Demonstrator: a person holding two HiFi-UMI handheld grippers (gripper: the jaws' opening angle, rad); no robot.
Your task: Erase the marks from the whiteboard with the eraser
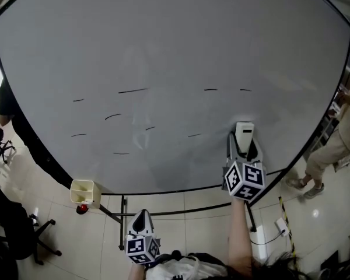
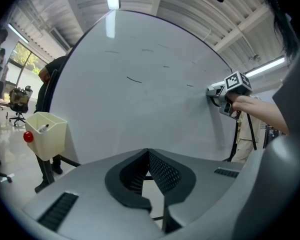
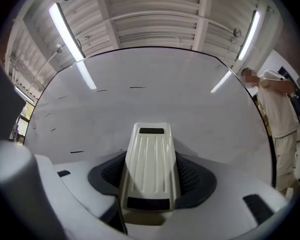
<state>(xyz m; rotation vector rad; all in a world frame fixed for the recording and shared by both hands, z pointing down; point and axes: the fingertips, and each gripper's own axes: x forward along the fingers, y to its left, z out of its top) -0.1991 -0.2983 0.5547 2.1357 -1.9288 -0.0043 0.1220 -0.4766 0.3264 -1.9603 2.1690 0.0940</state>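
Observation:
The whiteboard (image 1: 175, 45) fills most of the head view and carries several short black marks, such as a dash (image 1: 132, 90) at mid-left and another (image 1: 210, 89) to its right. My right gripper (image 1: 243, 147) is shut on a cream eraser (image 1: 244, 129), which lies against the board's lower right, below the marks. In the right gripper view the eraser (image 3: 150, 164) sits between the jaws and points at the board. My left gripper (image 1: 141, 214) hangs low, under the board's bottom edge. Its jaws (image 2: 149, 156) are shut with nothing between them.
A cream bin (image 1: 84, 192) with a red ball beside it hangs at the board's lower left corner. The board's stand legs (image 1: 119, 217) reach the tiled floor. One person (image 1: 332, 147) stands at the right edge, another in dark clothes (image 1: 11, 118) at the left.

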